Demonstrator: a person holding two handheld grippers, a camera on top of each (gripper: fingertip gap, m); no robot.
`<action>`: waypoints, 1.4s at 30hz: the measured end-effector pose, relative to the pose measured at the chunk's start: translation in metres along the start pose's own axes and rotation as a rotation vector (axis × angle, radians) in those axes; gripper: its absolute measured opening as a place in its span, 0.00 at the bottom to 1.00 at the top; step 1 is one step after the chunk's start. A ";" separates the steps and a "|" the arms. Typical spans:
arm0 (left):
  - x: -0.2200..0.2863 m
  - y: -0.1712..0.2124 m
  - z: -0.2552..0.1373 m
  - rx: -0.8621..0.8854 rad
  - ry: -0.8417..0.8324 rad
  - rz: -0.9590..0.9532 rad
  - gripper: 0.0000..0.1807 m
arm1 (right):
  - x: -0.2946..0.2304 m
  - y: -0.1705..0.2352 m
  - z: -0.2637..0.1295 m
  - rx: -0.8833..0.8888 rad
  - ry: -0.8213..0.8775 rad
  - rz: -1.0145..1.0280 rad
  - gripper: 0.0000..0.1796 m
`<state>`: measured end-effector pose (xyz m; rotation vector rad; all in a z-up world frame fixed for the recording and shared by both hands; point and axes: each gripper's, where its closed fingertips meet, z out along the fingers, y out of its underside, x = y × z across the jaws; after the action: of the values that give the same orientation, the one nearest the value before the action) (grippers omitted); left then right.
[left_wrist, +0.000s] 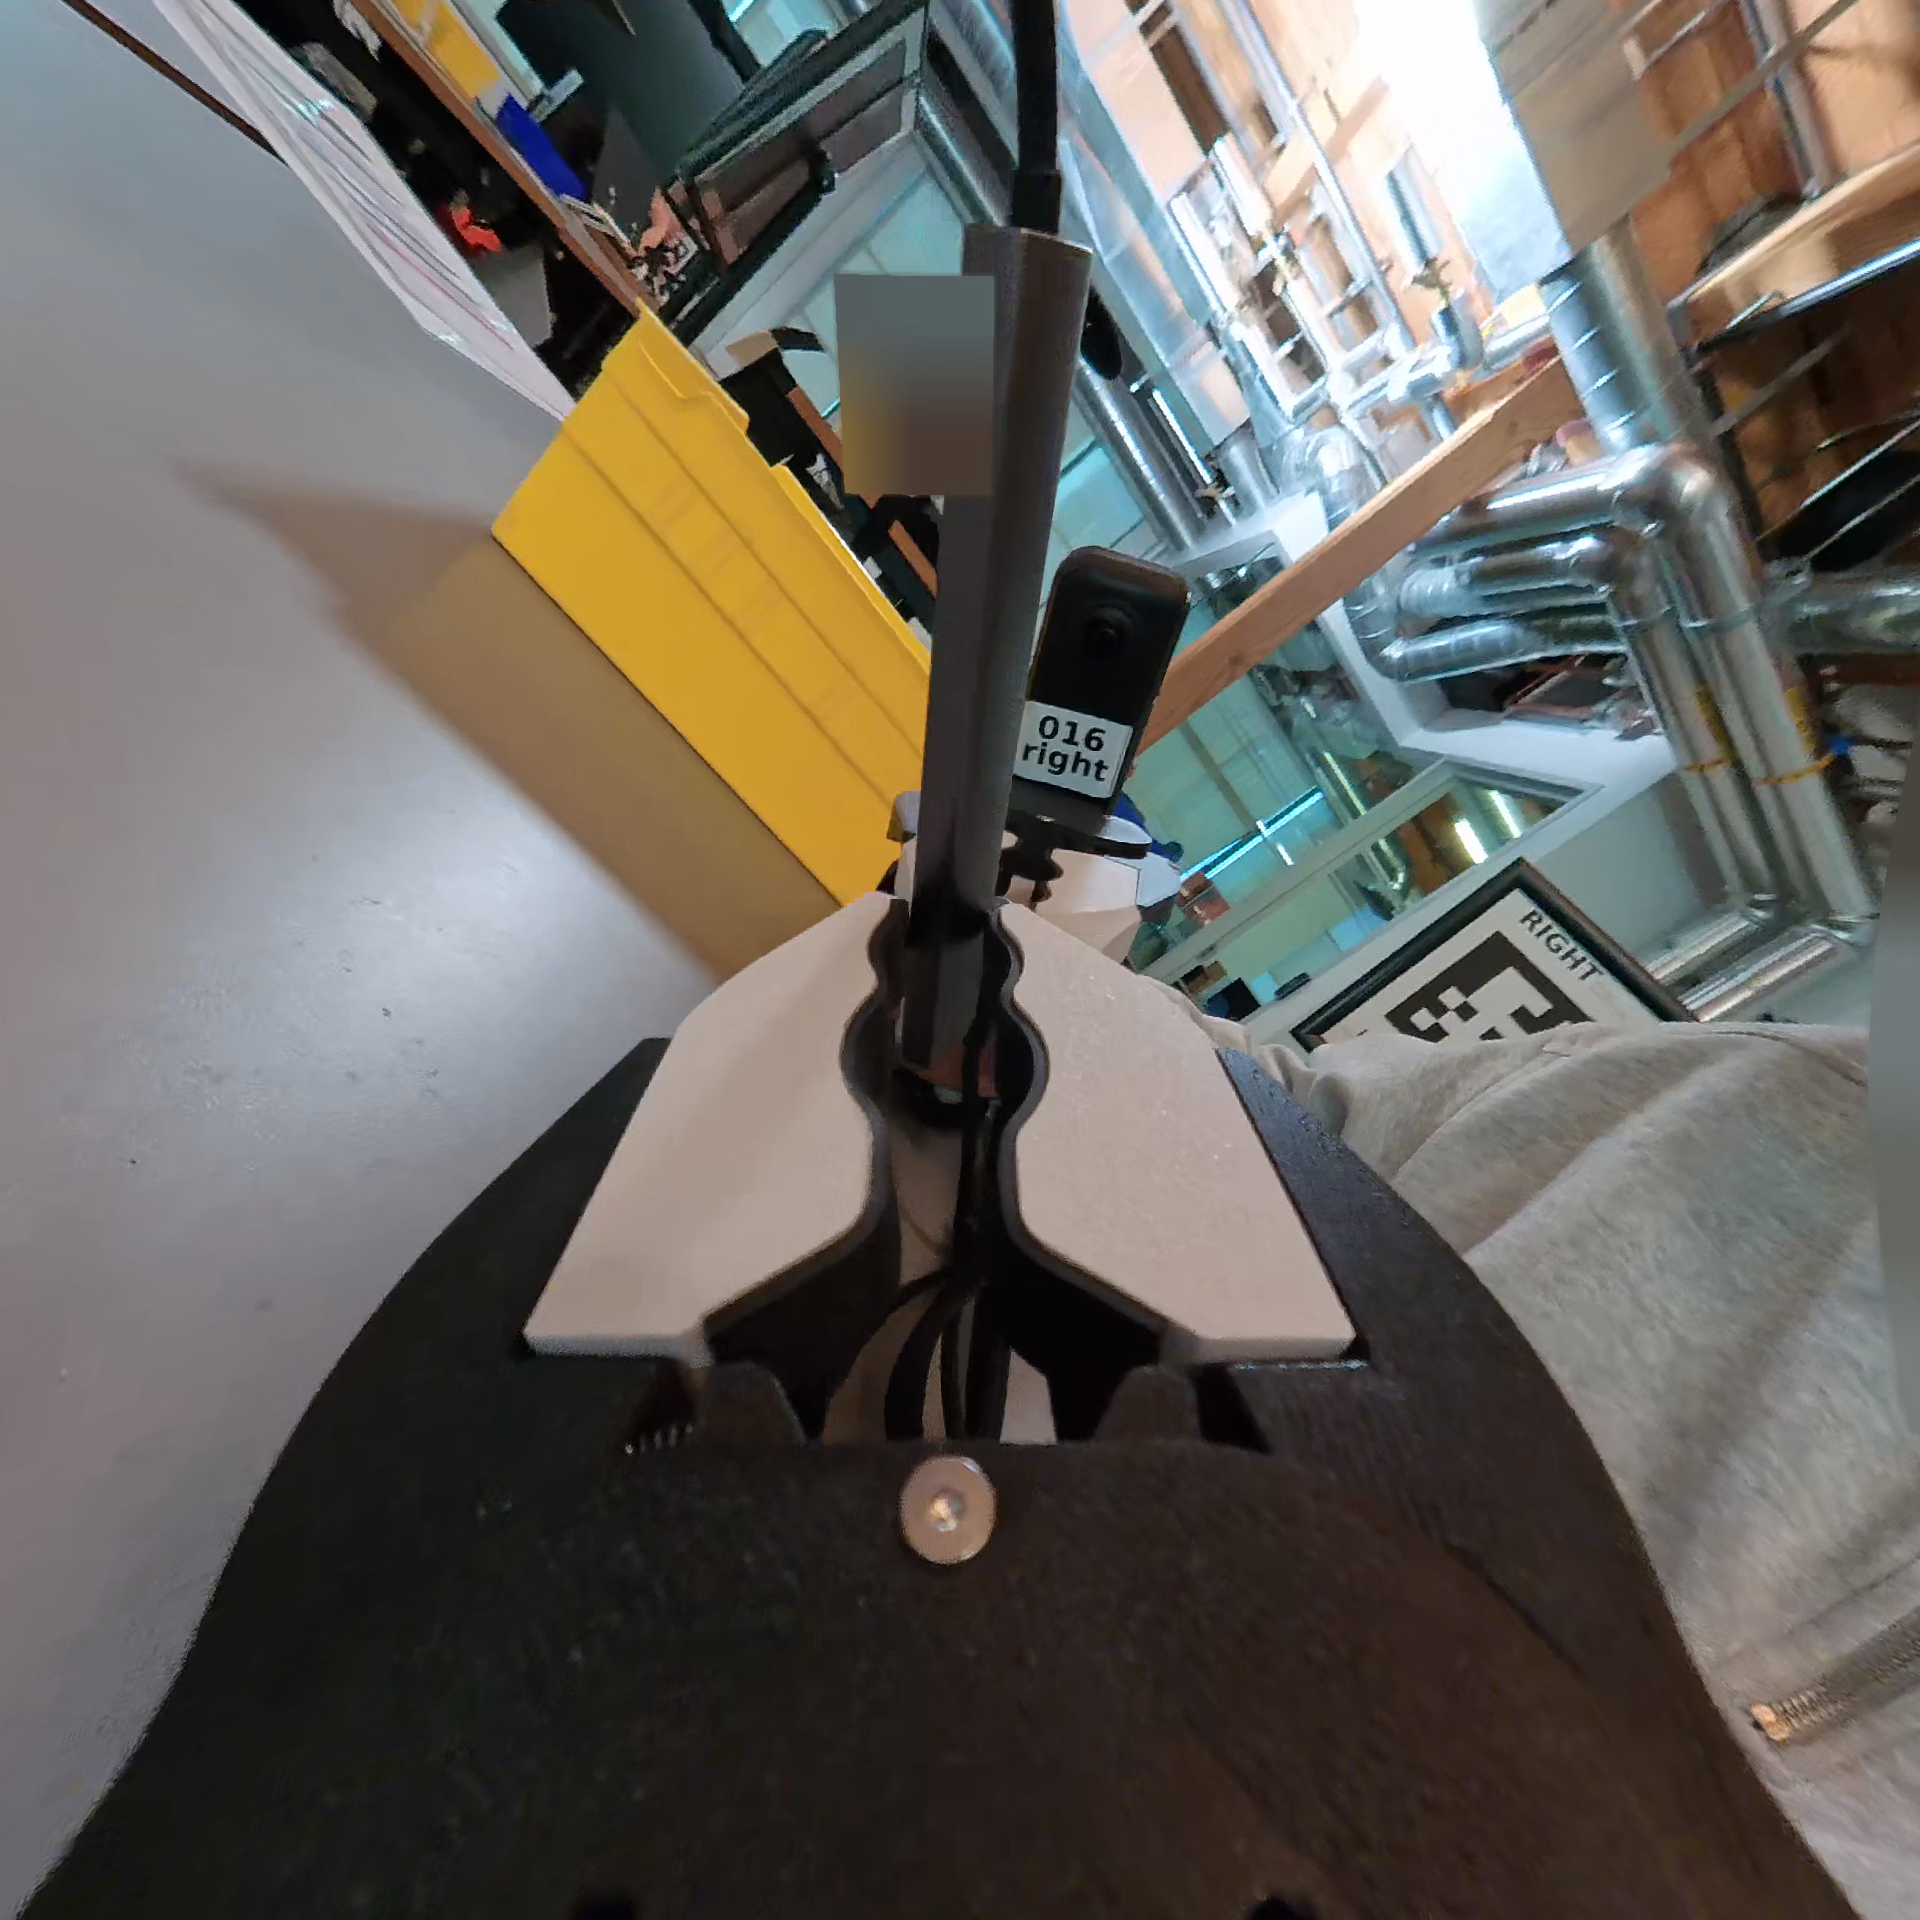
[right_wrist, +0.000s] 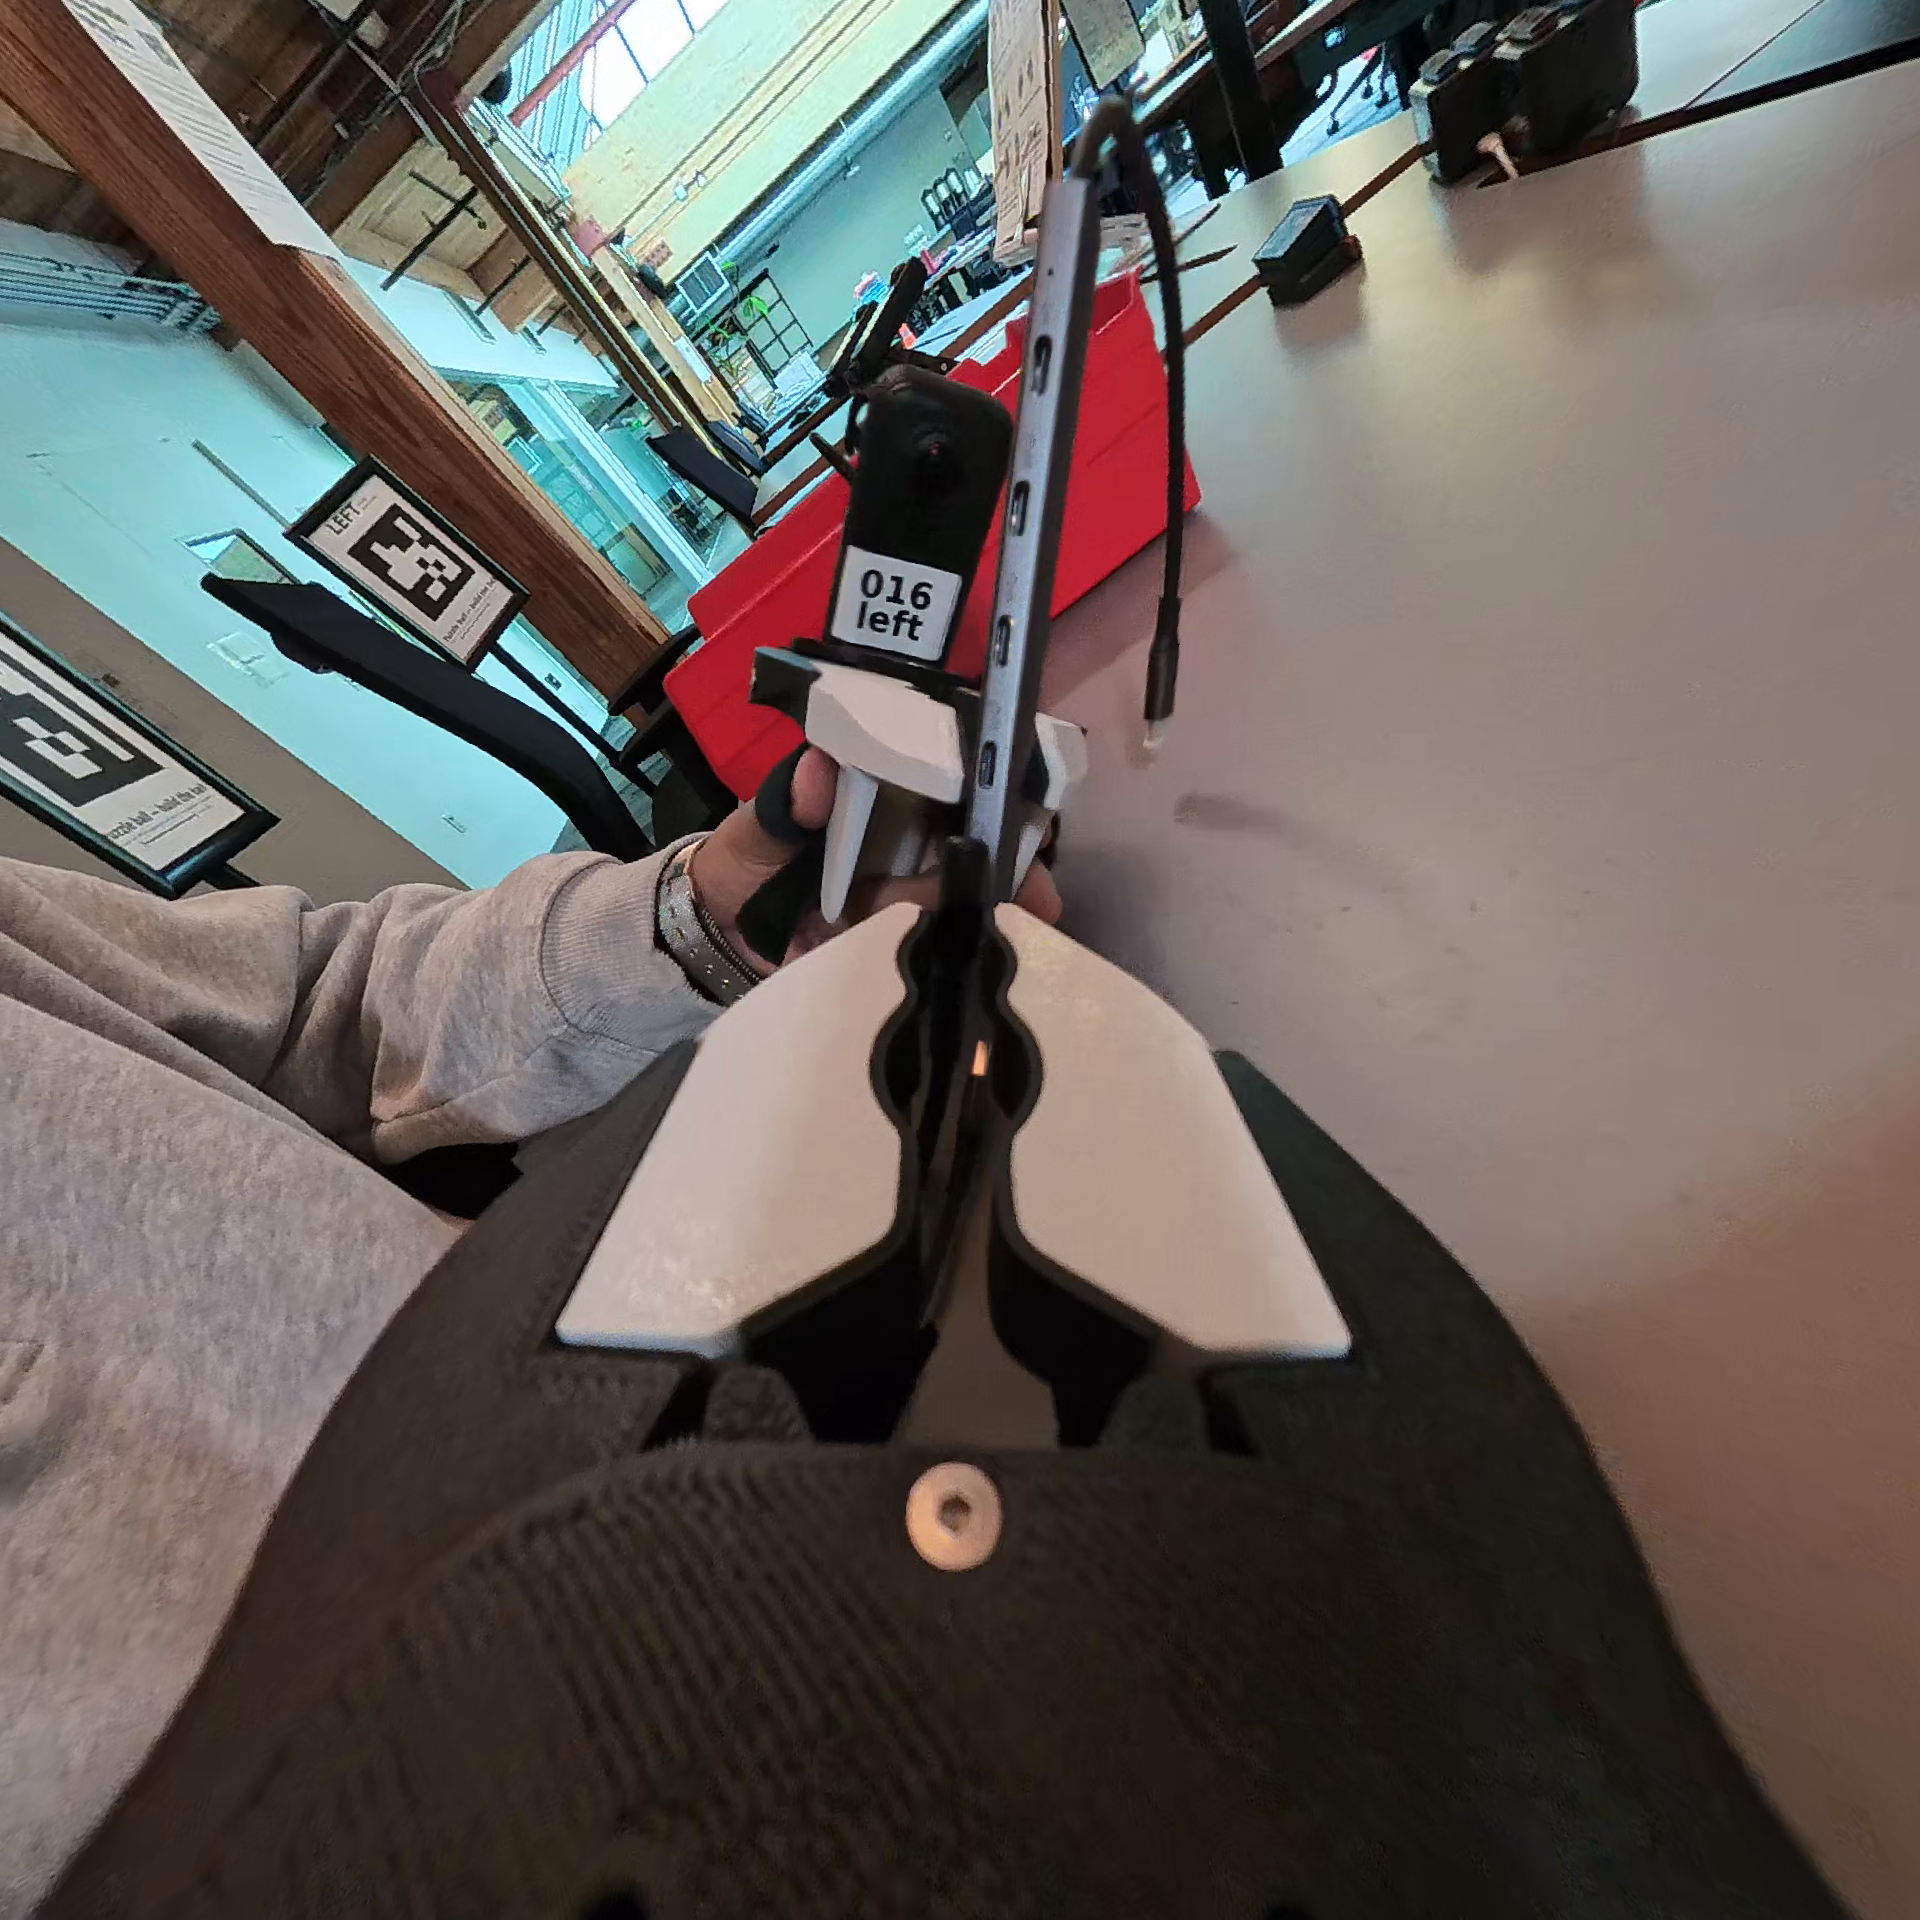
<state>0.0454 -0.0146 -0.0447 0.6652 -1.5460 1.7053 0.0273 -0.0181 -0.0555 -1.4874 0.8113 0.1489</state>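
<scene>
A slim grey hub (left_wrist: 987, 644) with a black braided cable (left_wrist: 1039, 83) stands upright between the fingers of my left gripper (left_wrist: 945, 925), which is shut on its lower end. A black cord runs down between these fingers. In the right wrist view the hub (right_wrist: 1039, 416) shows several side ports, and its cable (right_wrist: 1179, 416) hangs with a free plug above the table. The left gripper (right_wrist: 966, 769) clamps the hub there. My right gripper (right_wrist: 961, 925) is shut on a thin black plug (right_wrist: 961, 862) that meets the hub's lower end. The right gripper (left_wrist: 1091, 894) faces the left one closely.
A yellow bin (left_wrist: 707, 582) and a red bin (right_wrist: 1101, 468) stand on the grey table (right_wrist: 1507, 727) behind the grippers. A small black box (right_wrist: 1304, 244) lies farther back. Framed marker boards (left_wrist: 1486, 987) (right_wrist: 416, 561) and a black chair (right_wrist: 416, 675) stand beside a person's grey sleeve (right_wrist: 416, 987). Left and right tips are no more than a few centimetres apart.
</scene>
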 end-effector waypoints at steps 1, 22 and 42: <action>0.000 -0.001 0.000 0.004 0.004 -0.001 0.07 | 0.000 0.000 0.000 -0.002 -0.005 0.007 0.05; -0.045 -0.069 0.006 0.253 -0.171 0.138 0.06 | -0.068 -0.098 0.009 0.122 0.052 -0.300 0.16; -0.055 -0.077 0.008 0.255 -0.098 0.011 0.07 | -0.128 0.017 0.384 -0.937 -0.113 -0.659 0.15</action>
<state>0.1391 -0.0307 -0.0393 0.8819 -1.4116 1.9225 0.0724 0.3844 -0.0447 -2.5239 0.0837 0.1164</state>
